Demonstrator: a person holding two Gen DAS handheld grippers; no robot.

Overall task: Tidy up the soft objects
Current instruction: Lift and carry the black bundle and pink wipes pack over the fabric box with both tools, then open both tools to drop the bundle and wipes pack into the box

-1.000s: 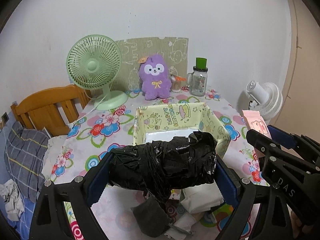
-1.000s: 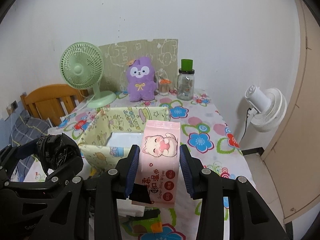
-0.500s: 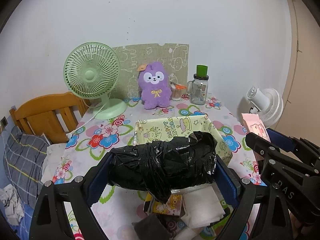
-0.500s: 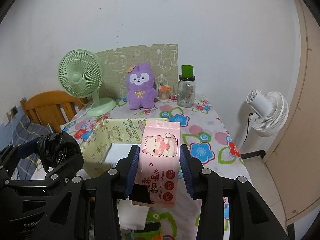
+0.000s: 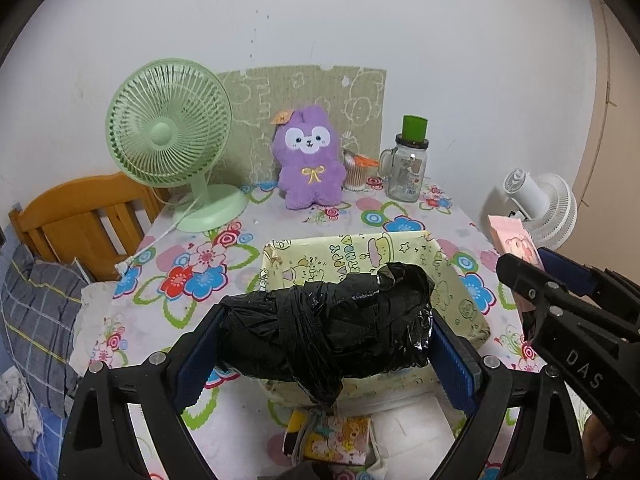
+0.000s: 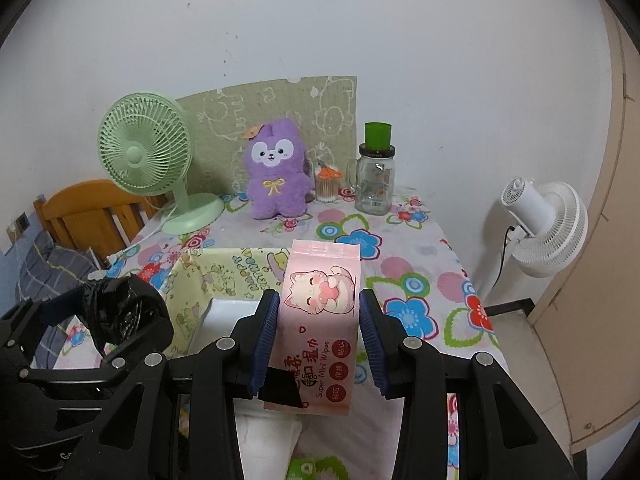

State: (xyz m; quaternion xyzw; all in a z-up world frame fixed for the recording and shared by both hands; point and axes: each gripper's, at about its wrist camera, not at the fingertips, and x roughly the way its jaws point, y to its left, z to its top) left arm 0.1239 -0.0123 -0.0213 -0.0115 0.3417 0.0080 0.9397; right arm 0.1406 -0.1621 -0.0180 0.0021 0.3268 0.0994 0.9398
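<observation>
My left gripper (image 5: 320, 340) is shut on a black plastic-wrapped bundle (image 5: 328, 328) and holds it above the near side of the yellow cartoon-print box (image 5: 352, 256). My right gripper (image 6: 318, 336) is shut on a pink pack of wet wipes (image 6: 320, 312), held upright to the right of the box (image 6: 224, 276). The bundle (image 6: 116, 312) and left gripper show at the left of the right wrist view. The pink pack (image 5: 514, 240) shows at the right edge of the left wrist view. White packs (image 5: 404, 424) and a small colourful pack (image 5: 332, 440) lie on the table below the grippers.
A green desk fan (image 5: 172, 140), a purple plush (image 5: 308, 160), a cotton-swab cup (image 5: 356, 172) and a glass jar with green lid (image 5: 408, 164) stand at the back of the flowered table (image 5: 192, 264). A wooden chair (image 5: 80, 212) is at left, a white fan (image 6: 544, 224) at right.
Both grippers have risen and pulled back from the table with their loads. The box now sits lower and farther in both views. More of the packs on the near table shows.
</observation>
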